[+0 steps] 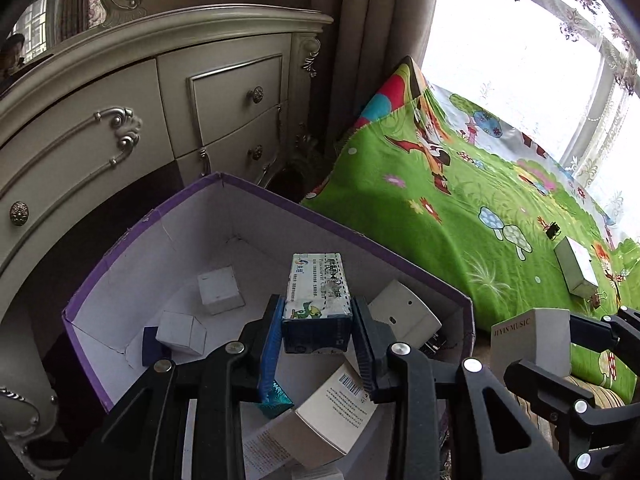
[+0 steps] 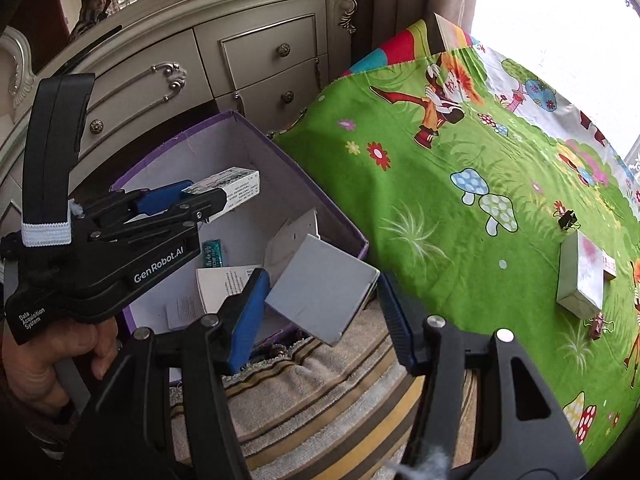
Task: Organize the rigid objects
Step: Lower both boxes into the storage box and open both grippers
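The left gripper (image 1: 317, 330) pinches a small printed carton (image 1: 316, 300) between its blue pads, above the open purple-edged box (image 1: 160, 216) (several white cartons lie inside already). The right gripper (image 2: 322, 306) clamps a grey box (image 2: 322, 286), tilted, just over the near rim. On the green cartoon cloth (image 2: 420, 184) one white box (image 2: 582, 280) lies well apart, with free space around.
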Motion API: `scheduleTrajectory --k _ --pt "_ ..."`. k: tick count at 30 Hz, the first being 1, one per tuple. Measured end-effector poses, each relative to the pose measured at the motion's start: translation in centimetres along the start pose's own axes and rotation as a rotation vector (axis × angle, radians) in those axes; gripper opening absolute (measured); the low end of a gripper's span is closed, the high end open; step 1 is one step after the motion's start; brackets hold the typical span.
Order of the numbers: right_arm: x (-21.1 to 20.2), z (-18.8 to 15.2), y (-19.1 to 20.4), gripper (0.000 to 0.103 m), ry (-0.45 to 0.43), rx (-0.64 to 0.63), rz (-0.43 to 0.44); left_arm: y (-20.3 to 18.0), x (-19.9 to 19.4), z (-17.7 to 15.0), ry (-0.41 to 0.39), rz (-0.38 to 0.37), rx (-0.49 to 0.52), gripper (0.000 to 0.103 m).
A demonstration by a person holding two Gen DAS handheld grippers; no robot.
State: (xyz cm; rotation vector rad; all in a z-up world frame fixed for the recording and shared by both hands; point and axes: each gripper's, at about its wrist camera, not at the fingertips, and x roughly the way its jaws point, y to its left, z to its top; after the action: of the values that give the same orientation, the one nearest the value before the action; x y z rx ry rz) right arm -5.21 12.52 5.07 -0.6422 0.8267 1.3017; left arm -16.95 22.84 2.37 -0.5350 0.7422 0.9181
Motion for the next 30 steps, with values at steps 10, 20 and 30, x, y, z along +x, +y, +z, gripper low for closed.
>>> scheduleTrajectory --k 10,20,30 --pt "1.8 0.6 3.2 0.06 0.011 -0.069 0.05 2.0 0.7 0.0 0.008 0.046 -0.045 0.034" --pt "2.4 0.1 4.2 0.07 0.018 -0.107 0.071 2.2 1.1 0.0 0.024 0.07 -0.066 0.052" --pt "1.5 0.0 3.0 0.075 0.004 -0.086 0.054 1.5 1.1 -0.1 0.027 0.052 -0.058 0.057"
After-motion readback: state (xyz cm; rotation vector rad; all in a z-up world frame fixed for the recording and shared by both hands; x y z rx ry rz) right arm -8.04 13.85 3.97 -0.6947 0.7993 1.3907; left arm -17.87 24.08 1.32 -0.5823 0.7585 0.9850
